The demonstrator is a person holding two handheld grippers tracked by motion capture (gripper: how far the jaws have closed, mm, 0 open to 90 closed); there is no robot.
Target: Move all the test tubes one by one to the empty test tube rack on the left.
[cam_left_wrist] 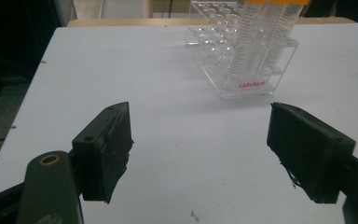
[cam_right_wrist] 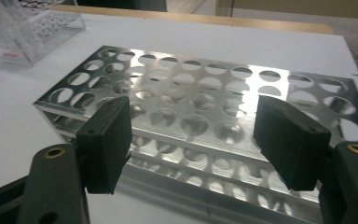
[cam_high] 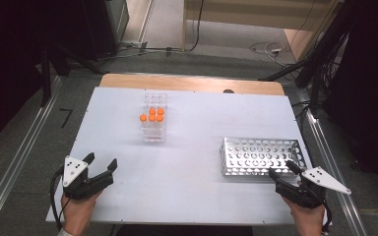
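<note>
Five orange-capped tubes [cam_high: 152, 114] are standing in one clear rack [cam_high: 154, 118] at twelve o'clock. One metal rack [cam_high: 261, 156] is lying at three o'clock.

materials and finishes on the table

just ahead of the right gripper [cam_high: 281, 172], the metal rack [cam_high: 261, 156] is bright, glossy perforated sheet that mirrors the light. farther ahead of the left gripper [cam_high: 101, 162], the clear rack [cam_high: 154, 118] looks like smooth, see-through plastic, its tubes [cam_left_wrist: 261, 42] ribbed and capped in matt orange. both grippers' pads [cam_right_wrist: 109, 140] are matt black with rough, frayed edges. the table [cam_high: 192, 147] is matt white with a wood edge.
</note>
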